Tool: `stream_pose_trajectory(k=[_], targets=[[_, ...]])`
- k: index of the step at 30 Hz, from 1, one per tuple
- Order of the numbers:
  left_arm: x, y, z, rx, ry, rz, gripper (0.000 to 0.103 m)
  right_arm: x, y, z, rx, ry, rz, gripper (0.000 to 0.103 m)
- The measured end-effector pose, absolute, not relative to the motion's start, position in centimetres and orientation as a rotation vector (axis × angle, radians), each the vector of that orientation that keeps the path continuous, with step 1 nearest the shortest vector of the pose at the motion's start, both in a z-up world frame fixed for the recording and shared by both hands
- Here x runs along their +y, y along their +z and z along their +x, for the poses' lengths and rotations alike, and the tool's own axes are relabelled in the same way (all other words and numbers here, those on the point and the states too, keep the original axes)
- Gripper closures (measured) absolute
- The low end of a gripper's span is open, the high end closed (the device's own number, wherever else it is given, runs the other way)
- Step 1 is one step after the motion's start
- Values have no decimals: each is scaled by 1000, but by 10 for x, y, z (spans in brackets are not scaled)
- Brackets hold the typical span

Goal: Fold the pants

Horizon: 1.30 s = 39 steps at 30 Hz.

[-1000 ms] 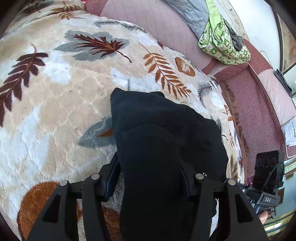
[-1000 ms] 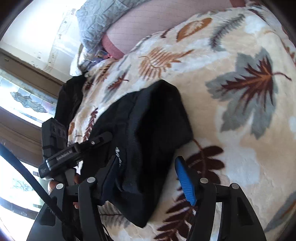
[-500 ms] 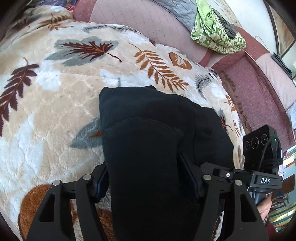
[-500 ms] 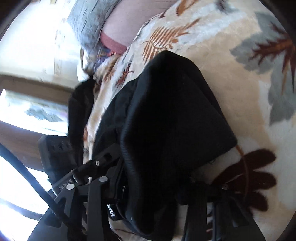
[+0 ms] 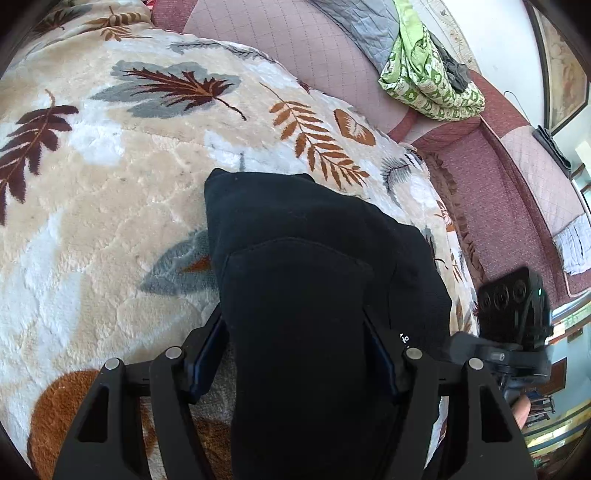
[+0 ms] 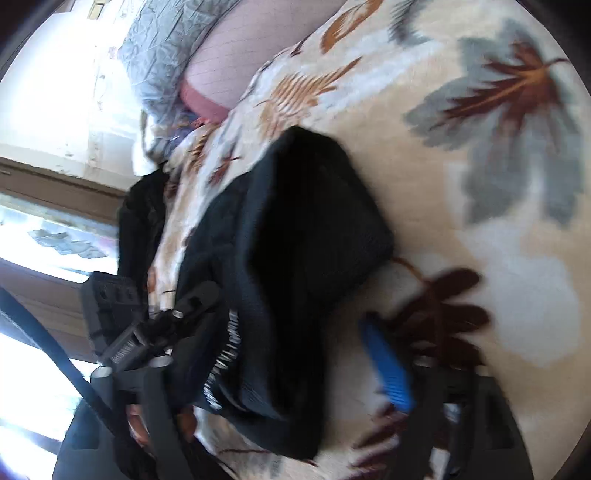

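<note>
The black pants [image 5: 310,280] lie folded into a thick bundle on the leaf-patterned blanket [image 5: 110,184]. My left gripper [image 5: 295,354] has its jaws wide on either side of the bundle's near end; the fabric fills the gap, so whether it squeezes is unclear. In the right wrist view the pants [image 6: 295,258] lie left of centre, with white lettering on the waistband. My right gripper [image 6: 295,369] is open; its blue right pad [image 6: 388,369] is off the cloth, its left finger hidden by fabric. The left gripper also shows in the right wrist view [image 6: 147,332].
A pink quilted sofa back [image 5: 295,48] runs behind the blanket, with a grey quilt [image 5: 362,26] and a green patterned cloth [image 5: 428,77] on it. The blanket's edge drops off at the right [image 5: 454,229]. A bright window [image 6: 44,229] is at the right wrist view's left.
My right gripper has opened and pulled back from the bundle, which it enclosed half a second ago. The left gripper stays around the bundle's near end with little movement.
</note>
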<state>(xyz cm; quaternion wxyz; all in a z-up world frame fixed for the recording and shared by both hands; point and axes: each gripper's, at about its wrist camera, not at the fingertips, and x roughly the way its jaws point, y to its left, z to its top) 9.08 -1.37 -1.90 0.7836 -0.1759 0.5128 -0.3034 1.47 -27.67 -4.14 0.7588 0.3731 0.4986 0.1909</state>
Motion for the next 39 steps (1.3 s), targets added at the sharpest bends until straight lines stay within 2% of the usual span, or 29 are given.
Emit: stream_pose_trajectory(k=[3, 5, 6, 7, 8, 9, 11, 18, 25, 35, 37, 39], targets=[[-13, -20, 91, 1104, -656, -387, 36, -244, -43, 42, 1118, 552, 738, 0], [-12, -20, 92, 1108, -650, -386, 36, -234, -44, 50, 1073, 560, 718, 0], [-13, -18, 92, 1112, -632, -383, 37, -235, -44, 50, 1046, 561, 742, 2], [-13, -16, 91, 1119, -606, -382, 43, -237, -43, 49, 1026, 554, 766, 8], [-14, -14, 91, 1129, -590, -386, 51, -238, -43, 49, 1024, 559, 789, 36], [-14, -12, 91, 1144, -594, -410, 54, -242, -47, 51, 1042, 578, 833, 63], [-15, -5, 89, 1142, -585, -421, 60, -251, -52, 51, 1053, 586, 889, 70], [-18, 28, 90, 1078, -591, -480, 60, -251, -9, 46, 958, 602, 811, 71], [-48, 54, 132, 1029, -596, -462, 60, -263, 45, 74, 886, 551, 704, 71], [-87, 20, 203, 1082, -510, -422, 60, -283, 28, 147, 857, 418, 640, 70], [-89, 6, 213, 1109, -445, -373, 59, -286, 16, 160, 896, 375, 633, 60], [-84, -11, 220, 1152, -400, -390, 56, -299, 1, 168, 951, 329, 673, 46]])
